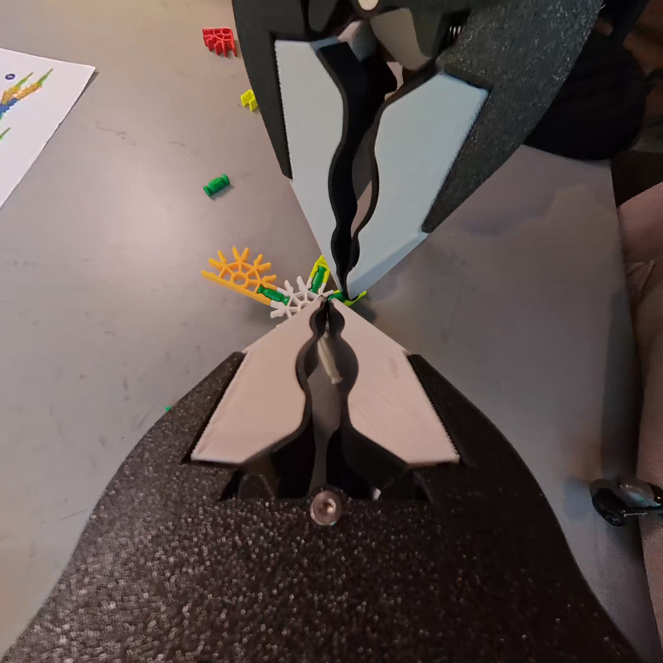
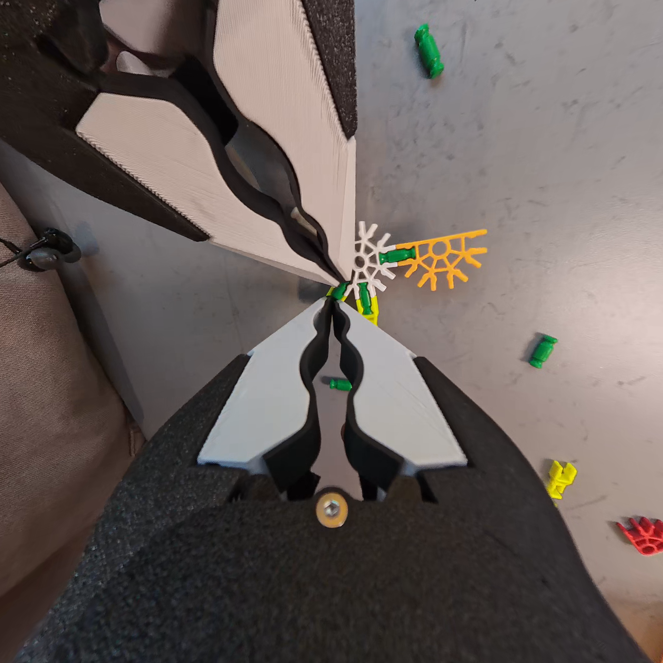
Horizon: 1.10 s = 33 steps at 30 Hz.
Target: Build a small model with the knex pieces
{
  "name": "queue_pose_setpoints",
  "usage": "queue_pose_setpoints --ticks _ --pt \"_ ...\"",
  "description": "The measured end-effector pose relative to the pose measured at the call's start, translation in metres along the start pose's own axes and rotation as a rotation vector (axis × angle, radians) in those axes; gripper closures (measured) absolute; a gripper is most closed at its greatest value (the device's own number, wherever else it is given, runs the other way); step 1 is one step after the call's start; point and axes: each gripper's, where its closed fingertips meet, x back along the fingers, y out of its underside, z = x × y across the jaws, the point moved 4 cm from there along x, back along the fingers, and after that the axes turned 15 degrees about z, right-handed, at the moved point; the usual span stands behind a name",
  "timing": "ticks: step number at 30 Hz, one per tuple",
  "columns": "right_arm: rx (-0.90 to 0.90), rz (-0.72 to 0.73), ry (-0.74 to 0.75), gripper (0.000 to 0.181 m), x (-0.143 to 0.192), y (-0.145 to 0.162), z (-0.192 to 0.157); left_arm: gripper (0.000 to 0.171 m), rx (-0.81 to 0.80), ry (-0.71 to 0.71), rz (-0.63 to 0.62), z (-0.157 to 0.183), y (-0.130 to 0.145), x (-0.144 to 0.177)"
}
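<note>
1. We see the left hand-held gripper [image 1: 327,303] with its grey fingers pressed together at the tips, pinching the white snowflake-shaped connector [image 1: 294,297] at the rim; a pale rod [image 1: 332,362] lies in the hollow between its black pads.
2. We see the right hand-held gripper [image 2: 332,303] coming in from the opposite side, its tips closed on a short green rod [image 2: 339,290] seated in a yellow clip [image 2: 332,291] at the connector's edge.
3. The small assembly sits just above or on the grey counter [image 1: 143,251], we cannot tell which: the white connector at the centre, an orange fan-shaped connector [image 1: 240,274] joined to it by a green rod [image 1: 271,293], and a second yellow clip [image 2: 369,306] joined by another green rod [image 2: 365,296].
4. The two gripper tips nearly meet, just beside each other at the white connector.
5. Loose pieces lie on the counter well apart from the assembly: a green rod [image 1: 216,185], a yellow clip [image 1: 248,100] and a red connector [image 1: 219,40]; the right wrist view adds further green rods [image 2: 428,50] [image 2: 542,350], one [image 2: 340,384] showing between the right gripper's fingers.
6. A white printed sheet [image 1: 32,118] with a coloured diagram rests at the counter's far left.
7. Beige fabric [image 2: 46,376] with a black cord toggle [image 2: 48,253] borders the counter.
</note>
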Motion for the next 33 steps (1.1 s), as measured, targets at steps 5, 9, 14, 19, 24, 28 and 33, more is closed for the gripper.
queue_pose_setpoints --ticks 5,9,14,19,24,28,33 --pt "0.012 0.009 -0.011 0.181 -0.001 0.000 0.001 0.171 0.060 -0.008 -0.045 -0.004 0.001 -0.005" --pt "-0.013 0.033 -0.057 0.181 -0.002 -0.001 0.000 0.171 0.039 -0.012 -0.063 -0.004 -0.001 -0.009" --pt "-0.036 0.094 -0.063 0.181 -0.001 0.001 0.000 0.171 0.108 0.007 -0.026 -0.006 0.000 -0.007" --pt "-0.063 0.256 -0.052 0.168 0.012 0.001 -0.003 0.165 0.096 0.002 0.059 -0.014 -0.002 0.016" --pt "0.004 0.320 0.076 0.160 0.016 0.015 0.009 0.155 0.131 -0.021 0.084 -0.031 -0.006 0.041" --pt "-0.016 0.352 0.049 0.159 0.008 0.016 0.003 0.149 0.123 -0.012 0.009 -0.032 0.009 0.036" --pt "0.050 0.346 0.081 0.172 -0.002 0.014 0.006 0.160 0.042 -0.032 -0.064 -0.030 0.020 0.030"
